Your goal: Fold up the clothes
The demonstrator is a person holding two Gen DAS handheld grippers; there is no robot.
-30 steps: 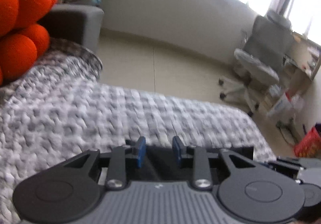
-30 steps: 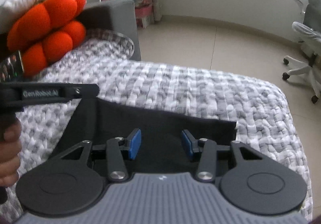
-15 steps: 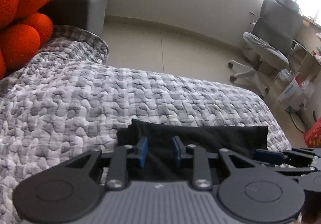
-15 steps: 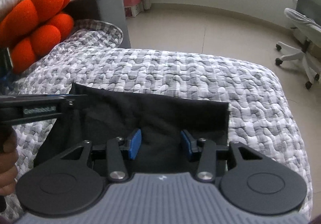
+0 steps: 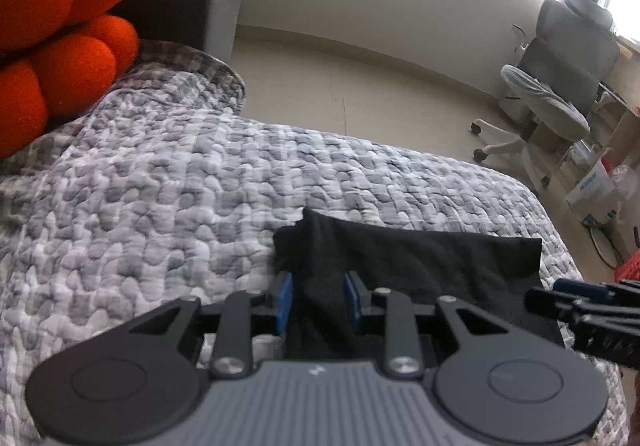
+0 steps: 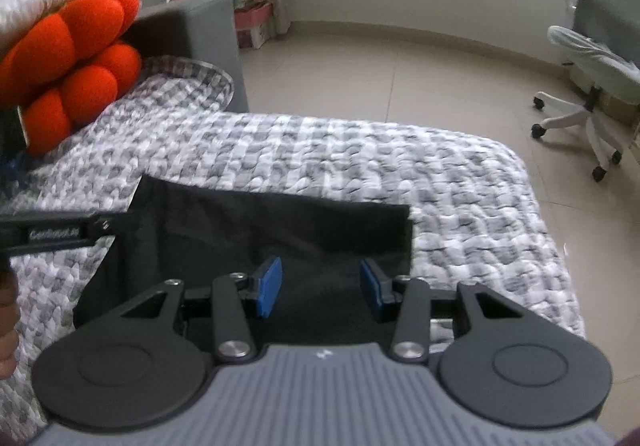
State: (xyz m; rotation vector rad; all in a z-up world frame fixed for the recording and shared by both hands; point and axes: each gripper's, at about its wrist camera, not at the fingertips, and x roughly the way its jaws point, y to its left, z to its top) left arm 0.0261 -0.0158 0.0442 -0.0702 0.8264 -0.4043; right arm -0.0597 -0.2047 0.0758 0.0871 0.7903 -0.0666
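Note:
A black garment (image 5: 440, 258) (image 6: 280, 230) lies flat on a grey-and-white quilted bedspread (image 5: 160, 206) (image 6: 460, 186), its far edge straight. My left gripper (image 5: 318, 298) is shut on the garment's left edge, and the cloth bunches up between its blue pads into a raised fold. In the right wrist view the left gripper (image 6: 60, 234) reaches in from the left to that corner. My right gripper (image 6: 320, 286) hovers open over the near right part of the garment, with nothing pinched between its pads. In the left wrist view it (image 5: 580, 302) shows at the right edge.
An orange bobbled cushion (image 5: 60, 46) (image 6: 80, 58) sits at the left against a grey upholstered block (image 5: 188, 14). Beyond the bed's far edge is tiled floor, with a grey office chair (image 5: 552, 94) (image 6: 592, 70) and boxes (image 5: 596, 186) at the right. A hand (image 6: 6, 318) holds the left gripper.
Both views have drawn back, so more of the garment shows and its far edge sits farther off. The left edge now bunches higher between the left pads. The right gripper's opening is unchanged.

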